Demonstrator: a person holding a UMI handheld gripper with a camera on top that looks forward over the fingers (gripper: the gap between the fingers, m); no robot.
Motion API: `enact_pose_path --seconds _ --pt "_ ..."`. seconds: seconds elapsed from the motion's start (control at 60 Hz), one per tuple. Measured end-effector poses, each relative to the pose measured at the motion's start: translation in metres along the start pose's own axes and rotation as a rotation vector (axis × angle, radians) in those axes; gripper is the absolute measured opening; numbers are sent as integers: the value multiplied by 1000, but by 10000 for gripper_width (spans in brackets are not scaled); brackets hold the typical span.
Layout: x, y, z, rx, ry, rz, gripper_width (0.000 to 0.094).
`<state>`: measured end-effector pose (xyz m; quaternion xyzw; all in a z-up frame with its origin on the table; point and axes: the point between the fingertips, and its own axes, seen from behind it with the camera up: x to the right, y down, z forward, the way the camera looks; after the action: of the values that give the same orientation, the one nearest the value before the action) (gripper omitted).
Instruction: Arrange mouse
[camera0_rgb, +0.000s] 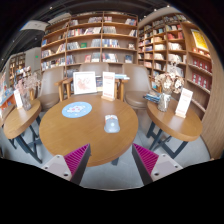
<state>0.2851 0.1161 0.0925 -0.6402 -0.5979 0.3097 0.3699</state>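
A pale grey mouse (111, 123) lies on the round wooden table (75, 135), right of its middle. A round blue mouse pad (77, 110) lies on the same table, to the left of the mouse and a little farther back. My gripper (111, 162) hangs well short of the table's near edge, with its fingers (76, 158) spread wide and nothing between them. The mouse is beyond the fingers, roughly in line with the gap.
Two white sign cards (85, 83) stand at the table's far side, with wooden chairs (66, 90) behind. Another table (176, 120) with a card stands to the right, and one (18, 116) to the left. Bookshelves (95, 40) line the back walls.
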Motion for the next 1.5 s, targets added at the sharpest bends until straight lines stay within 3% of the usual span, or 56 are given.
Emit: enact_pose_path --seconds 0.317,1.067,1.5 --pt "19 2 73 -25 43 -22 853" --pt "2 -19 228 -122 -25 51 850" --pt "5 -34 261 -129 -22 32 848"
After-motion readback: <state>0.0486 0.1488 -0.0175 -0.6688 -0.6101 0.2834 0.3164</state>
